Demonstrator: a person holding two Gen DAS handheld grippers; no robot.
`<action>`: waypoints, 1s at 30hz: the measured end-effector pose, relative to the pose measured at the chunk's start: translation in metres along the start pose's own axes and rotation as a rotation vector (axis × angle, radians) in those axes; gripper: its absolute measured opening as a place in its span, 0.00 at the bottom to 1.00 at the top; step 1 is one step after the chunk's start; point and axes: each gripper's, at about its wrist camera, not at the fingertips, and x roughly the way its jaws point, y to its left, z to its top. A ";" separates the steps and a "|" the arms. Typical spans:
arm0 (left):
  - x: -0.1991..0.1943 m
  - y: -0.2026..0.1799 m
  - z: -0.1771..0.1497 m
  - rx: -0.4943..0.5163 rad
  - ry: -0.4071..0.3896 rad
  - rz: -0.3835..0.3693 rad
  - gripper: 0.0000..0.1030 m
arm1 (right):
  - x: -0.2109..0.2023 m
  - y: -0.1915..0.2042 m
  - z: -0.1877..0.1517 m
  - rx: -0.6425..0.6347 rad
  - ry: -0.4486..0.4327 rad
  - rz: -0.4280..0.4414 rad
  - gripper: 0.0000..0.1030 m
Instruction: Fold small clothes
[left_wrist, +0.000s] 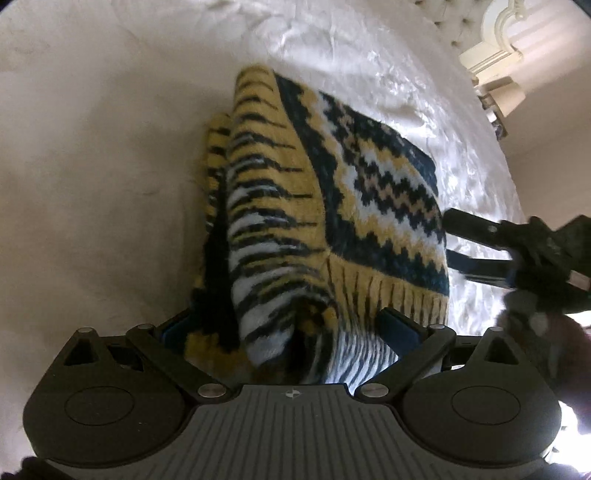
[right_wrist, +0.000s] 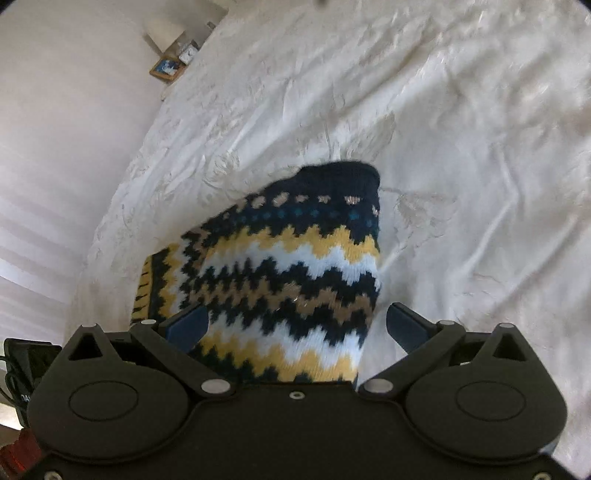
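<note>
A small knit sweater (left_wrist: 332, 206) in navy, yellow and white zigzags lies folded on the white bedspread (left_wrist: 110, 166). Its striped inner side is turned up along the left. My left gripper (left_wrist: 286, 325) hangs over its near end with the jaws wide apart, and the fabric bulges between the blue pads (left_wrist: 397, 325) without being pinched. In the right wrist view the sweater (right_wrist: 295, 266) reaches in between the spread fingers of my right gripper (right_wrist: 295, 321), with a gap beside the right pad (right_wrist: 406, 326). From the left wrist view the right gripper (left_wrist: 461, 242) stands open at the sweater's right edge.
The crumpled embroidered bedspread (right_wrist: 443, 147) spreads on all sides. A tufted headboard (left_wrist: 454, 22) and white furniture (left_wrist: 495, 55) stand at the far right. A framed picture (right_wrist: 166, 68) sits beside the bed. A dark device with cables (right_wrist: 22, 369) is at the lower left.
</note>
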 end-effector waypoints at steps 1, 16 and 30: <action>0.003 0.001 0.002 -0.006 0.003 -0.011 0.99 | 0.008 -0.003 0.001 0.006 0.019 0.012 1.00; -0.014 -0.022 0.005 0.068 -0.074 -0.072 0.42 | 0.013 0.027 -0.003 0.012 0.043 0.081 0.43; -0.094 -0.111 -0.081 0.184 -0.108 -0.184 0.42 | -0.139 0.060 -0.076 0.005 -0.043 0.128 0.43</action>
